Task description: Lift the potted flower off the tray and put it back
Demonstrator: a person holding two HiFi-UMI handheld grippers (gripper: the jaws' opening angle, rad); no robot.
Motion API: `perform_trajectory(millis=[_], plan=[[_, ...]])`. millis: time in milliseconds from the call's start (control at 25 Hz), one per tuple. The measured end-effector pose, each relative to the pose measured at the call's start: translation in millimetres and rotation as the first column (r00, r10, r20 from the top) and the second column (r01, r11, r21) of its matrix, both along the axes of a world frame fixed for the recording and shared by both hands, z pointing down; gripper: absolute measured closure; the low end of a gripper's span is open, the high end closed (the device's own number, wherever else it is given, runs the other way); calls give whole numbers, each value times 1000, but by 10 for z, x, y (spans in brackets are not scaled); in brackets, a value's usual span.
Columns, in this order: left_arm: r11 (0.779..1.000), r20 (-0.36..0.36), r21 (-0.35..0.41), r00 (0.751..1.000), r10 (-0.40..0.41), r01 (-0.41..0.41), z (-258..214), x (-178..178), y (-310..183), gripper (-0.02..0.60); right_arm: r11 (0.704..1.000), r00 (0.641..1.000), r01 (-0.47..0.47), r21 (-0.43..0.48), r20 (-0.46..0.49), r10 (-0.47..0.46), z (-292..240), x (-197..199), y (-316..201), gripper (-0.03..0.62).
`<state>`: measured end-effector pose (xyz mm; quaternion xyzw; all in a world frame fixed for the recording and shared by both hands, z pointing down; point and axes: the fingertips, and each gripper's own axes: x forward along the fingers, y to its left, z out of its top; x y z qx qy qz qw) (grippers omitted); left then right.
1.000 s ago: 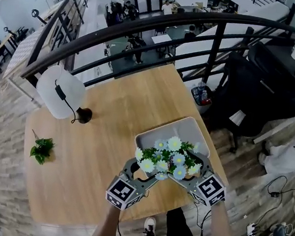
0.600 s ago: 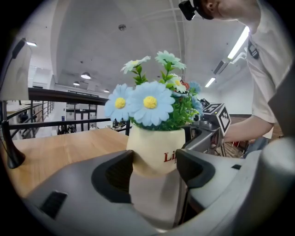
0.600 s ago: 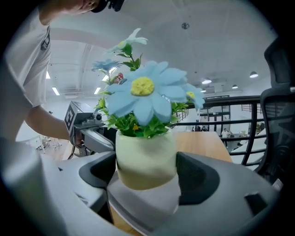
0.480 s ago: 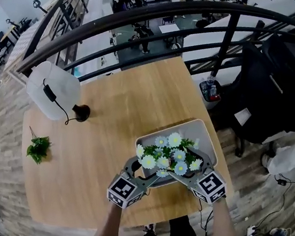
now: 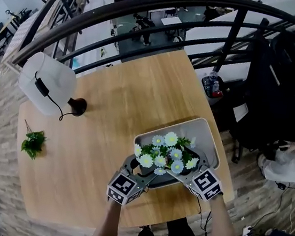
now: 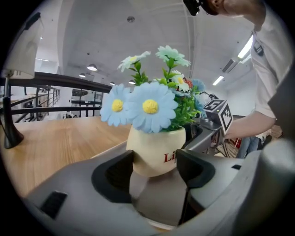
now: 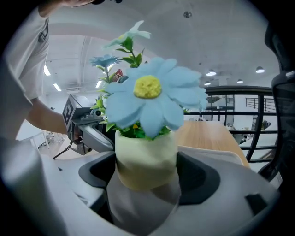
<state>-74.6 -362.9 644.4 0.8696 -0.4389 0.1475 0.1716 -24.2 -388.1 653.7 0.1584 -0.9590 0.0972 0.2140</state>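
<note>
Between the fingers [image 6: 197, 167] of my left gripper [image 5: 145, 176] and those of my right gripper [image 5: 182, 172] sits the potted flower [image 5: 168, 154]: a cream pot of blue and white daisies, taken from two opposite sides. Each pair of fingers is closed to a narrow span on the pot's lower wall, one pad against either flank, as both gripper views show. The blooms rise above the fingers. Directly beneath the fingers lies the grey tray [image 5: 210, 137], and the pot is over its near end. Whether the base rests on the tray floor or hangs just clear of it I cannot tell, since a shadowed grey surface fills the space under the pot in both gripper views. Beyond the fingers the wooden desk [image 5: 111, 110] runs to a railing. Well off to the left of my left gripper stand a white lamp [image 5: 45, 82] and, nearer me, a loose green sprig [image 5: 32, 143]; neither is part of the job.

Progress, as I judge it: the grip is made, and the pot is either at the very start of the lift or at the end of the return. What is left, at the least, is to see the base flat on the tray inside its rim. After that I would spread both pairs of fingers and draw them away without brushing the petals.
</note>
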Motion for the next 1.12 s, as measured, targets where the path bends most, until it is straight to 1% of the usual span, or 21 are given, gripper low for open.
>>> perform_trajectory(millis=[280, 400, 600, 760, 920, 1120], plan=[[999, 33, -45, 999, -10, 11, 161, -30, -5, 259, 999, 998, 29, 23, -50, -28, 168, -38, -15, 157], [997, 58, -71, 998, -5, 9, 242, -44, -5, 259, 999, 996, 44, 9, -84, -43, 222, -74, -3, 157], [997, 94, -74, 996, -1, 8, 290, -43, -15, 259, 999, 990, 45, 15, -135, -42, 280, -80, -5, 157], [997, 104, -72, 995, -6, 13, 295, -34, -26, 258, 999, 989, 42, 20, -141, -39, 285, -70, -14, 155], [994, 103, -101, 994, -29, 39, 317, -43, -14, 257, 999, 990, 38, 14, -139, -35, 288, -57, -18, 155], [993, 110, -95, 992, -58, 69, 315, -122, 1, 242, 1000, 989, 13, 7, -146, -12, 293, -39, -22, 155]])
